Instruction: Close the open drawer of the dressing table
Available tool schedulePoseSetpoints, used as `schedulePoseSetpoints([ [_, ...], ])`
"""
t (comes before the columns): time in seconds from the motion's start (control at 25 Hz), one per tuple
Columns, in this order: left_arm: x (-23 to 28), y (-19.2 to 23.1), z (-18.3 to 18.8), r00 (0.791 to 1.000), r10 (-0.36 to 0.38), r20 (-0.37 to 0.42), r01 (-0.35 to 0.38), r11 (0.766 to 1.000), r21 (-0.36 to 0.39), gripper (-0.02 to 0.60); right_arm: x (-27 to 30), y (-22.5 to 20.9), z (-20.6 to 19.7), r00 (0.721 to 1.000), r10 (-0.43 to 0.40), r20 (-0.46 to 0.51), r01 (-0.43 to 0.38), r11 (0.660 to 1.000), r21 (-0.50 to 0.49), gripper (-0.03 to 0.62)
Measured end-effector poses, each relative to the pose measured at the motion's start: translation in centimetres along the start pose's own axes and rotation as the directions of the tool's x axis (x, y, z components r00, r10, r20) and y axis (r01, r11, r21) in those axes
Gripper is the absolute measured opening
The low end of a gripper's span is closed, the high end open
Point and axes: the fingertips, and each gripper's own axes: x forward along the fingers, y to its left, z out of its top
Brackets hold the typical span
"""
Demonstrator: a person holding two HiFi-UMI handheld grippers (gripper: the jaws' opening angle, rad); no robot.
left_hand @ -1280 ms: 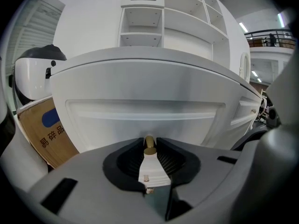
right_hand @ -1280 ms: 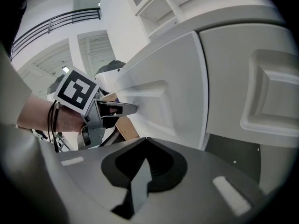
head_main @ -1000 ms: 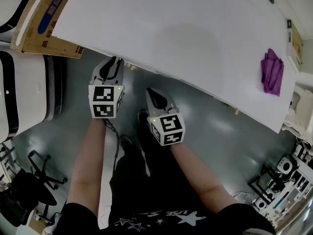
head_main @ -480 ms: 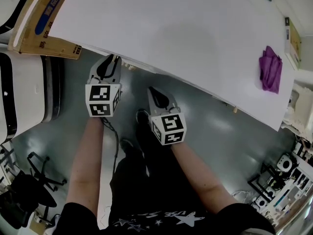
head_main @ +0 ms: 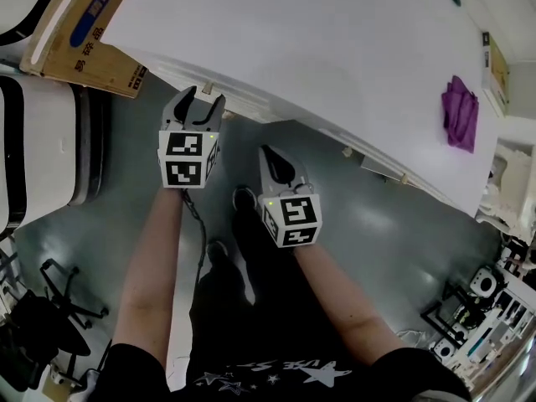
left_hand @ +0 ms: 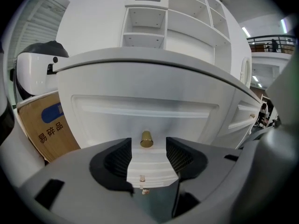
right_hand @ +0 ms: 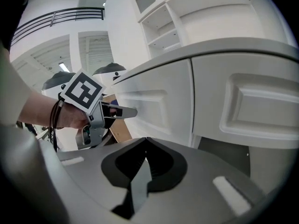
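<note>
the drawer (left_hand: 145,107) fills the centre of the left gripper view as a white panelled front, close under the curved top edge of the dressing table (head_main: 335,48). its brass knob (left_hand: 146,138) stands out at the lower middle of the panel. in the right gripper view the same front appears at centre left, beside a second panelled front on the right; whether it is pushed fully home cannot be told.

the left claw (left_hand: 148,148) faces the drawer with its jaws spread wide, having just been opening. the knob sits on the line between the two tips, free of both pads. in the head view this claw (head_main: 203,99) lies at upper centre left, its tips at the table's front edge. the right claw (right_hand: 145,139) is clenched, tips together with nothing between them. in the head view it (head_main: 268,153) hangs below and right of the left one, apart from the table and over the grey floor (head_main: 360,224).

a cardboard box (head_main: 84,40) leans at the upper left. a purple cloth (head_main: 461,111) lies on the table top at the right edge. open white shelves (left_hand: 187,17) rise above the table in the left gripper view.
</note>
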Motion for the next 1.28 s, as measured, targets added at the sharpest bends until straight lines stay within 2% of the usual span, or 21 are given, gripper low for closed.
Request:
schedulePoseSetpoints([
  [0.48,-10.5,-1.1,-1.2,0.996,-0.038,0.085,0.040,0.999,-0.022,0.221,-5.6,4.6,-0.4,0.997,-0.052,0.058,0.052,0.999,-0.001,0.003],
  [0.68,-16.7,-3.2,-1.9,0.989,-0.111,0.094,0.114,0.993,-0.021,0.219,-9.6,7.7,0.5,0.993,-0.052,0.107,0.056,0.998,-0.039,0.003],
  [0.84,-22.1,-4.9,-2.1,0.982,-0.133,0.133,0.136,0.990,-0.020,0.219,-13.2,10.1,1.7,0.986,-0.054,0.160,0.063,0.997,-0.050,0.003],
  [1.08,-29.7,-6.7,-1.3,0.967,-0.147,0.208,0.157,0.987,-0.032,0.216,-18.3,14.5,2.9,0.976,0.012,0.220,-0.002,0.999,-0.048,0.003],
  [1.28,-35.0,-8.4,-2.0,0.959,-0.161,0.235,0.171,0.985,-0.024,0.115,-23.1,17.0,2.6,0.973,0.013,0.232,-0.003,0.999,-0.042,0.003],
])
